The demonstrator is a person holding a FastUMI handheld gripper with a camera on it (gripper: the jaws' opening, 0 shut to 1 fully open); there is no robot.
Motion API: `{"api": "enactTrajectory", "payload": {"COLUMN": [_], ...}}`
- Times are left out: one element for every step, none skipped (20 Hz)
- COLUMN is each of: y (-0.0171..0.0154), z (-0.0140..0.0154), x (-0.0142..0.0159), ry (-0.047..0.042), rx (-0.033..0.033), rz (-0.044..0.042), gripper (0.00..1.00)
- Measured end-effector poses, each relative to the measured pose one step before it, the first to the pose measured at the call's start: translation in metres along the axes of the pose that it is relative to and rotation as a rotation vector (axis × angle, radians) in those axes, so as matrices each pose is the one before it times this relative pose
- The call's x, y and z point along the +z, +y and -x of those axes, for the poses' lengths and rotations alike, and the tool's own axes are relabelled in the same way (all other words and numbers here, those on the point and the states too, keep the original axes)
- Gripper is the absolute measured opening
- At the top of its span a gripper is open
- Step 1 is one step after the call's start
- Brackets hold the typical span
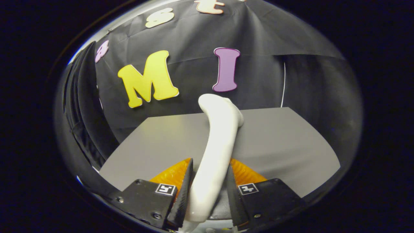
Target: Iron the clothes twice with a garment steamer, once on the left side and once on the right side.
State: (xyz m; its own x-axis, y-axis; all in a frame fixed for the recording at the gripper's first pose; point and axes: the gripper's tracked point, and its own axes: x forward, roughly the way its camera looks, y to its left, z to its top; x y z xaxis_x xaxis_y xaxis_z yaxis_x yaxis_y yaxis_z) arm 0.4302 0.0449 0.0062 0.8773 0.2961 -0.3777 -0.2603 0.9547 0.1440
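Tongs clamping forward-pointing steamer

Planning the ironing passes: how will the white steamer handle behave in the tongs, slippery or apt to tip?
The steamer handle looks smooth and glossy, so probably slippery. It is clamped low between the tongs, with its head rising beyond them over the grey table, so it may pivot. It keeps its curve, likely rigid.

Steamer btwn fingers, over table

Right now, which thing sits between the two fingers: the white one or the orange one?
The white steamer, clamped by the gripper; the orange cloth lies beneath on the table.
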Motion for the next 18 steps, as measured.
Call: {"api": "enactTrajectory", "payload": {"y": [0.00322,0.00337,0.00296,0.00220,0.00145,0.00160,-0.00005,0.00163,0.00338,0.00534,0.00631,0.00952,0.01090,0.01255,0.01381,0.01662,0.01859,0.01856], "z": [0.00159,0.00192,-0.00025,0.00066,0.00252,0.00262,0.00540,0.00697,0.00817,0.01012,0.01065,0.01226,0.01236,0.01288,0.01339,0.01342,0.01198,0.00986], "x": [0.00081,0.00358,0.00071,0.00122,0.00287,0.00182,0.00083,0.00250,0.00532,0.00434,0.00537,0.00836,0.00806,0.00985,0.01046,0.01173,0.01093,0.01120], "ry": [-0.00456,-0.01856,-0.01900,-0.01870,-0.01848,-0.01213,-0.01132,-0.01292,-0.01823,-0.02013,-0.02238,-0.02124,-0.02202,-0.02660,-0.02738,-0.02418,-0.02425,-0.02311], "rx": [0.01727,0.01754,0.00851,-0.00026,-0.00726,-0.00354,-0.00980,-0.00859,-0.00599,-0.00601,-0.00367,0.00148,0.00141,0.00010,0.00225,0.00730,0.01190,0.01132], "rz": [-0.03281,-0.01389,0.00174,0.01911,0.01252,0.01467,0.00978,-0.00152,0.00255,0.00266,-0.00002,-0.00102,-0.00300,-0.00437,-0.00386,-0.00545,-0.00213,0.00200], "gripper": [0.53,0.45,0.43,0.40,0.40,0.39,0.38,0.38,0.38,0.38,0.38,0.38,0.38,0.38,0.38,0.38,0.38,0.38]}}
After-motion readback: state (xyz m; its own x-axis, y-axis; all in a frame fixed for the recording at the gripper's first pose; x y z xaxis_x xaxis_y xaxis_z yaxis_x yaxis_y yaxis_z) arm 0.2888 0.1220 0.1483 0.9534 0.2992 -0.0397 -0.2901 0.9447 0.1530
